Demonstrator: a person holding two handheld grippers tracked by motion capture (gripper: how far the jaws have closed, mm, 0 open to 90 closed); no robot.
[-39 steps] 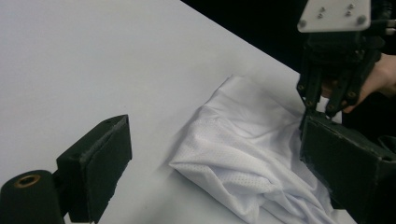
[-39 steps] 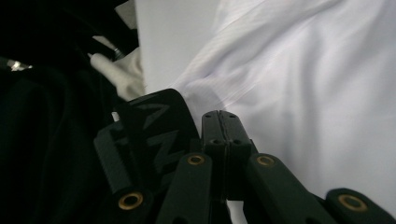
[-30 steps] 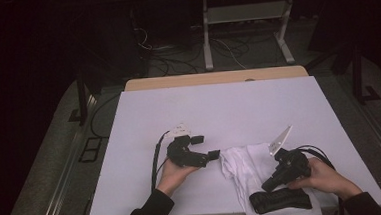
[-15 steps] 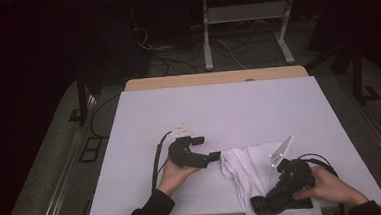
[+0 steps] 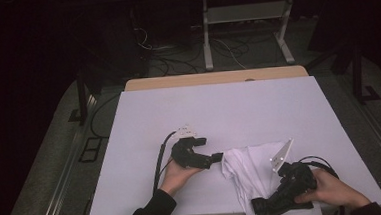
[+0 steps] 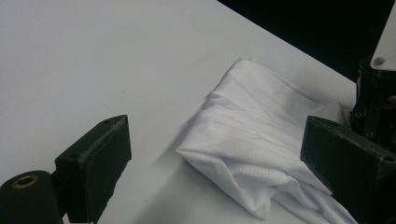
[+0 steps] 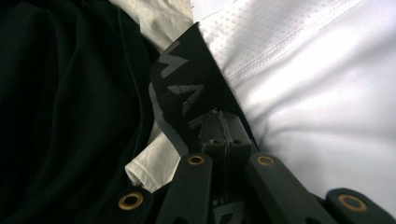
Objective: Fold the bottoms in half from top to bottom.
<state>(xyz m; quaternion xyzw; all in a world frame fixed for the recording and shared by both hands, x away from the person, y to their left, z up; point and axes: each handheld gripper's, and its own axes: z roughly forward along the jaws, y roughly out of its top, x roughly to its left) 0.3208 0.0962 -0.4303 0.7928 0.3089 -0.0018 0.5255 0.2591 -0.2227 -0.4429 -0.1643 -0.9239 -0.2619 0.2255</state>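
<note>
White garment (image 5: 252,169) on table (image 5: 219,111), black waistband (image 7: 187,88) pinched

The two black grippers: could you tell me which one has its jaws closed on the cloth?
The right gripper, clamped on the white cloth's black band; the left gripper stands open.

One white garment (image 5: 252,171); one black waistband (image 7: 187,88); two hand-held grippers; one table (image 5: 228,110)

The white garment (image 6: 261,140) is fine perforated mesh cloth with stitched seams, lying on a smooth, matt white table (image 5: 229,115).
</note>
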